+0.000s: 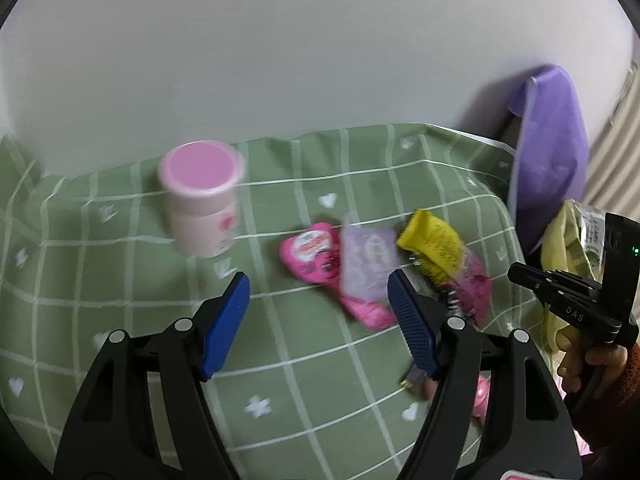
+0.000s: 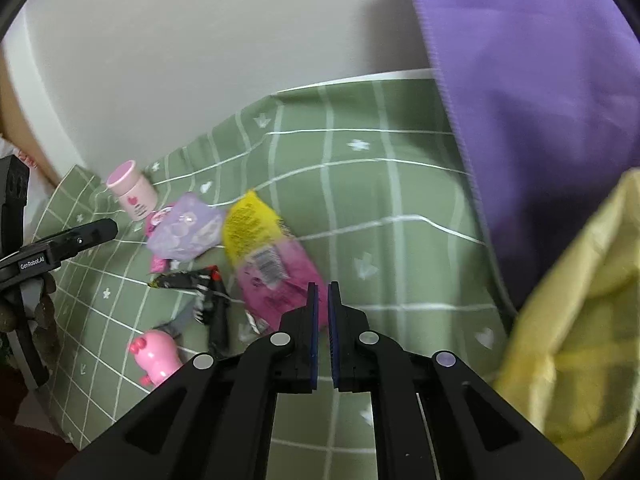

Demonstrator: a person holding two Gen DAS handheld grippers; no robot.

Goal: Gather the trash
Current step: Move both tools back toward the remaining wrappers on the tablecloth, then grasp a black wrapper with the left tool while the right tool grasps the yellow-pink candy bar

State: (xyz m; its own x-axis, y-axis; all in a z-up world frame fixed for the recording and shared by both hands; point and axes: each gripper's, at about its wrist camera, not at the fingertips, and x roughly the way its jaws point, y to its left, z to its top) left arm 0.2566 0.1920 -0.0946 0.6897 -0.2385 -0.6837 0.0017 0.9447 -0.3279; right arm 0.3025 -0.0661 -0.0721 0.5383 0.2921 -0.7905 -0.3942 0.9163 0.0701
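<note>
Wrappers lie in a heap on the green checked cloth (image 1: 120, 320): a pink round-ended packet (image 1: 312, 258), a pale lilac packet (image 1: 368, 262), a yellow-and-magenta packet (image 1: 434, 246) and a black wrapper (image 2: 200, 284). My left gripper (image 1: 320, 312) is open, above the cloth just short of the heap. My right gripper (image 2: 323, 300) is shut with nothing seen between its pads, near the magenta end of the yellow packet (image 2: 276, 276). It also shows at the right of the left wrist view (image 1: 520, 272). A yellow bag (image 2: 572, 320) hangs beside it.
A pink-lidded jar (image 1: 204, 200) stands at the back left. A pink pig toy (image 2: 156, 356) lies near the front. A purple cloth (image 2: 540, 80) hangs at the right by the white wall.
</note>
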